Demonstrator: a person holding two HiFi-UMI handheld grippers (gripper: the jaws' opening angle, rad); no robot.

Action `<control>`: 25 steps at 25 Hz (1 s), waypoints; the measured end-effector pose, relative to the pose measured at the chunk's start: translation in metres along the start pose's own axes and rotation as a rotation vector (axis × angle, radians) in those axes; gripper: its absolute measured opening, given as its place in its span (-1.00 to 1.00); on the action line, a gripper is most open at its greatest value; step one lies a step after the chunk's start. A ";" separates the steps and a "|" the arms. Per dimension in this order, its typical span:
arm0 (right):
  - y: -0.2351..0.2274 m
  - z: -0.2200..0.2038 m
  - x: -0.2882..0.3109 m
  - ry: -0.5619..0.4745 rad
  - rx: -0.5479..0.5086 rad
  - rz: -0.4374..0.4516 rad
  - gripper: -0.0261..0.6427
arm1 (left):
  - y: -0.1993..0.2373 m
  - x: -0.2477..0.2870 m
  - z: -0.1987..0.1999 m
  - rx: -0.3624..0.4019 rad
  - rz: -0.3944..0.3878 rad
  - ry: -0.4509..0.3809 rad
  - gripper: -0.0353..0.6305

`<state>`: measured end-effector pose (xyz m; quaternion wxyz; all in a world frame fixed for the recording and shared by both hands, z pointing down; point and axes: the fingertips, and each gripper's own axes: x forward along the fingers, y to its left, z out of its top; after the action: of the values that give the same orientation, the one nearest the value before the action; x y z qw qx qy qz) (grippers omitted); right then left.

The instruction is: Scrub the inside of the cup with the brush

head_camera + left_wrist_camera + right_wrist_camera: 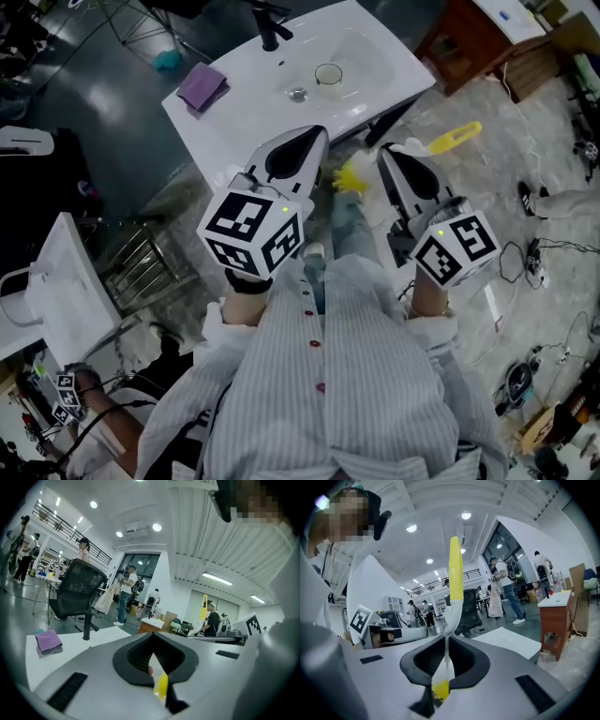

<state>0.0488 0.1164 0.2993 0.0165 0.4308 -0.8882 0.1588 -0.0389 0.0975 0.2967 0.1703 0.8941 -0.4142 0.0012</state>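
Short of the bench (234, 122), both tools are level, side by side, pointing toward it.

- Right tool (386, 152): clenched on the thin white neck of the brush (455, 569). In the head view the yellow handle juts to the tool's 3 o'clock and the yellow bristle head to its 8 o'clock.
- Left tool (314, 139): jaws pressed together, apparently nothing gripped. A yellow sliver shows low in the slit; what it is cannot be told.
- Cup (328, 74): clear, upright, in the bench's basin, just beside the drain (298, 94) at the drain's 1 o'clock. It lies at 11 o'clock from the right tool and 1 o'clock from the left, well apart from both. The bristle head is nowhere near its mouth.
- Sundries: purple cloth (202, 86) at the cup's 9 o'clock, black tap (270, 23) at its 11 o'clock.

Step in hand, as judged: the approach. The brush is secured, the cup is unheld, and scrubbing has not begun.

Next move, as judged: close on the basin, open the left tool and take the cup wall to steady it. Then tip the bristle end down into the mouth.
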 end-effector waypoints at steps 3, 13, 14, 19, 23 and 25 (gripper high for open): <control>-0.024 0.009 0.020 0.009 -0.004 0.021 -0.77 | 0.014 0.027 0.008 -0.002 0.019 -0.004 -0.87; -0.121 0.057 0.087 0.048 -0.030 0.105 -0.77 | 0.049 0.139 0.046 -0.007 0.097 -0.034 -0.87; -0.129 0.062 0.095 0.054 -0.033 0.118 -0.77 | 0.054 0.149 0.051 -0.009 0.110 -0.037 -0.87; -0.166 0.084 0.127 0.073 -0.042 0.179 -0.77 | 0.074 0.192 0.068 -0.012 0.168 -0.051 -0.87; -0.192 0.093 0.149 0.088 -0.046 0.228 -0.77 | 0.089 0.216 0.075 -0.017 0.227 -0.056 -0.87; -0.202 0.096 0.161 0.100 -0.046 0.251 -0.77 | 0.099 0.224 0.077 -0.025 0.256 -0.058 -0.87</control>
<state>0.1134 -0.1510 0.2885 0.0508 0.3072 -0.9367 0.1603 0.0247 -0.1513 0.2865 0.1677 0.8313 -0.5298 -0.0080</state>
